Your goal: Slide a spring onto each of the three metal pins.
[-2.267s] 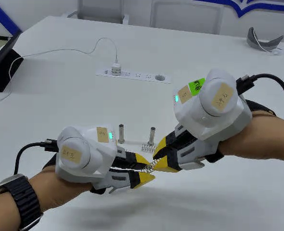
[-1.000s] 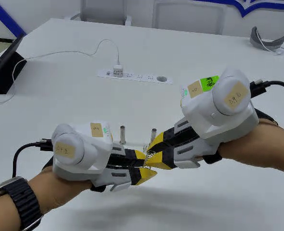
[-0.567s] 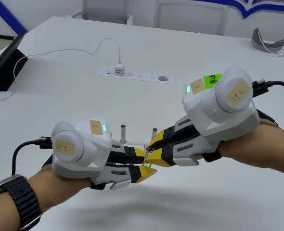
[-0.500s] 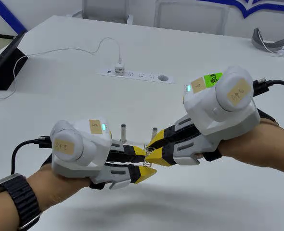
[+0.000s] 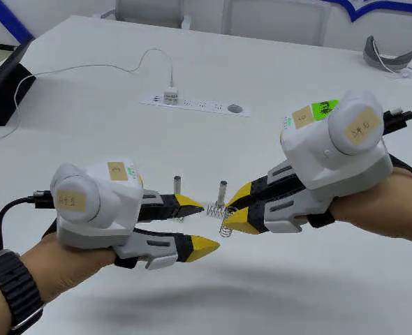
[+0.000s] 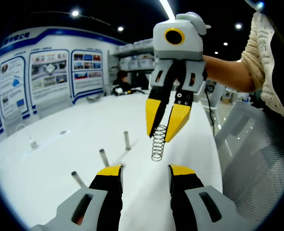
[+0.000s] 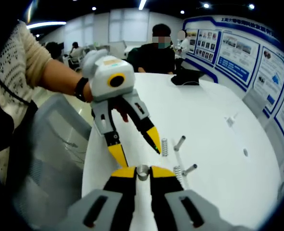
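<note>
Spring (image 6: 157, 142) pinched by its upper end between the pressed-together yellow tips of right gripper (image 7: 142, 169), rest of the coil hanging free in the air, clear of table (image 5: 87, 139). From right gripper view, same coil end-on, a small ring clamped between the two tips.

Left gripper (image 6: 147, 171) pointed at it from the opposite side, jaws spread wide with nothing between them, tips just short of the hanging coil and not touching it. In head view, one left tip above, the other below and nearer the camera. Both grippers held off the table, nose to nose, just in front of the pins (image 6: 104, 157).

Three pins in left gripper view, upright in a row on the white top, spaced apart, bare metal along all that shows. Two of them plain in head view, behind the gap between the grippers. Loose spring (image 5: 215, 209) on its side on the table, just beside the foot of the right-hand pin.

Farther back, power strip (image 5: 192, 105) with a plug in it, cable (image 5: 87, 70) running left toward a dark tablet (image 5: 0, 87) at the table edge. Watch (image 5: 14, 289) on the left wrist; knitted cream sleeve (image 6: 264, 57) on the right arm. Seated person (image 7: 154, 60) at the far end of the table in right gripper view.
</note>
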A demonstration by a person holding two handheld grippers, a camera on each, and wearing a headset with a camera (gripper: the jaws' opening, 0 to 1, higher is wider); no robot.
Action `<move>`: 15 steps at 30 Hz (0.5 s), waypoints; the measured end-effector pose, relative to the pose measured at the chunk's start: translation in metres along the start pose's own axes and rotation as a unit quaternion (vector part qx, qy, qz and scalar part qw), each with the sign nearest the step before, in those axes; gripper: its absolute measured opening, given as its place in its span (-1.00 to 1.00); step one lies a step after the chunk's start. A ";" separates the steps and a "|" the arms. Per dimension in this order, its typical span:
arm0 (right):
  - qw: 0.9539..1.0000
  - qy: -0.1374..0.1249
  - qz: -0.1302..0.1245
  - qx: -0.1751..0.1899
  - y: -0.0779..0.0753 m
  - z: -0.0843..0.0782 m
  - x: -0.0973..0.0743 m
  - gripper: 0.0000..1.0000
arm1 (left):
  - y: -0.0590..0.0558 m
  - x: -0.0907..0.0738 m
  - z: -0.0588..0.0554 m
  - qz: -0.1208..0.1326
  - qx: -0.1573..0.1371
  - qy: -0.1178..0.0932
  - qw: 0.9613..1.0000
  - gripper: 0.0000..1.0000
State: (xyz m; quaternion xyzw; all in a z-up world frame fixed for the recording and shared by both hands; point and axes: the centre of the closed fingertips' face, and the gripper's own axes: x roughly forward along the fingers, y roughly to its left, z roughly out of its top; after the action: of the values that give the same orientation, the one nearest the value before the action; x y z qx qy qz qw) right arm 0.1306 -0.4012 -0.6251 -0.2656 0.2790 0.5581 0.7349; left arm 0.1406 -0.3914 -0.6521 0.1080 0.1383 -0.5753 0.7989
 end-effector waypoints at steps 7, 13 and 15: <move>1.000 0.005 -0.009 0.013 -0.005 -0.011 -0.006 -0.76 | 0.008 -0.013 0.000 0.022 -0.011 -0.008 1.000 -0.11; 1.000 0.011 -0.016 0.022 -0.009 -0.020 -0.011 -0.76 | 0.015 -0.022 -0.002 0.039 -0.022 -0.011 0.999 -0.06; 0.999 0.013 -0.019 0.025 -0.010 -0.022 -0.013 -0.76 | 0.017 -0.025 -0.002 0.045 -0.024 -0.012 0.999 -0.03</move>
State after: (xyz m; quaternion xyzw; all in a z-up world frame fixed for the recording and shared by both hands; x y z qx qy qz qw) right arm 0.1350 -0.4277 -0.6309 -0.2594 0.2971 0.5339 0.7480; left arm 0.1494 -0.3635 -0.6455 0.0879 0.1379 -0.5362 0.8281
